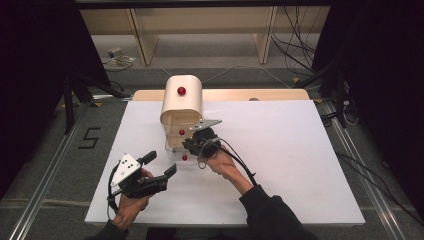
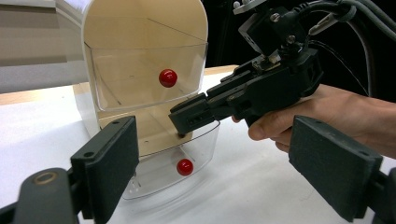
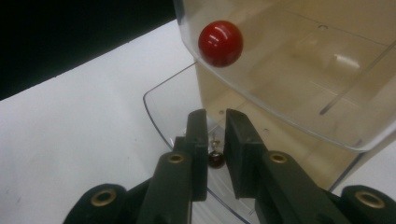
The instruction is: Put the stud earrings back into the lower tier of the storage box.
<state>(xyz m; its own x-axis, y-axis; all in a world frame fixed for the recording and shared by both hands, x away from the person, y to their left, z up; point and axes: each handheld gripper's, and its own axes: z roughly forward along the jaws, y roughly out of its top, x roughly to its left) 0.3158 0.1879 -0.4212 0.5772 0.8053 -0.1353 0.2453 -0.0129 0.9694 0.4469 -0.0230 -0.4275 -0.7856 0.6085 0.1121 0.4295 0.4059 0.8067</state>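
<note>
Single readable mark: black digit "5" (image 1: 89, 138), taped or painted on grey floor, left of table (image 1: 150, 200), middle left of high view. No readable text, label or brand on drawer cabinet (image 1: 182, 102) or grippers.

The high view looked down and forward from above the near table edge. The left gripper view faced the cream, round-topped drawer cabinet (image 2: 144, 70) from nearby, left of centre. The right gripper view sat closest, sharing its clear red-knobbed drawers (image 3: 299, 79).
</note>
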